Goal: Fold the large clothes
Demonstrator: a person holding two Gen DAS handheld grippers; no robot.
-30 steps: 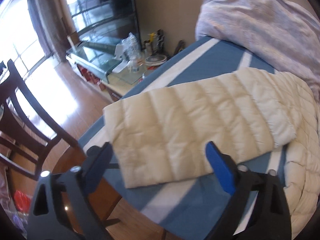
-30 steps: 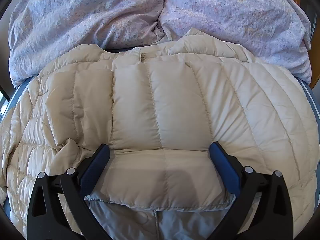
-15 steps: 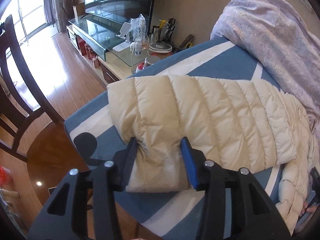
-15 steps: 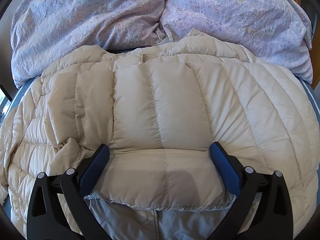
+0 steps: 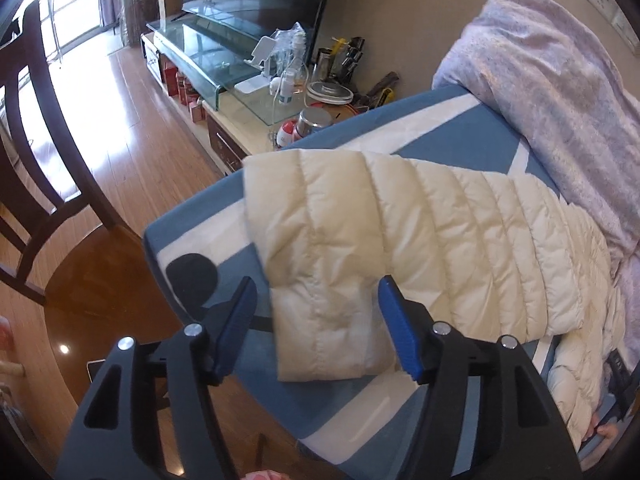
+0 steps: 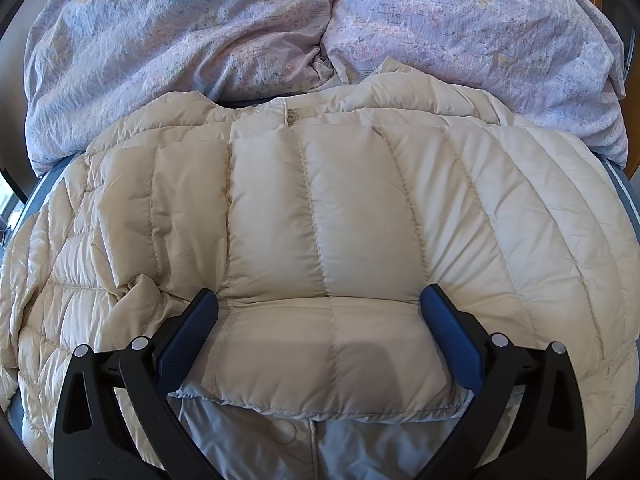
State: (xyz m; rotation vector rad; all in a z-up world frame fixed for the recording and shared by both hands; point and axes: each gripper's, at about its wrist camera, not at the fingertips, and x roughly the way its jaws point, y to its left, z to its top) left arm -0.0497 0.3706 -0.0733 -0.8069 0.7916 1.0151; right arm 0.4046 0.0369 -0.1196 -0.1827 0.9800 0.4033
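- Left gripper [image 5: 316, 322] straddling sleeve [image 5: 400, 240] cuff at 6 o'clock in left wrist view; jaws having just been opening, blue pads now standing off the fabric either side, no grip.
- Sleeve lying across blue-and-white bedsheet [image 5: 452, 128], running from 6 toward 3 o'clock.
- Right gripper [image 6: 320, 328] sitting wide open over cream down jacket [image 6: 360, 208]; folded hem panel lying between the pads, not being pinched.
- Jacket filling centre of right wrist view, spread on the bed; lilac duvet [image 6: 200, 40] bunching at 12 o'clock.
- Dark wooden chair [image 5: 36, 152] standing at 9 o'clock, glass TV stand [image 5: 208, 56] at 11.
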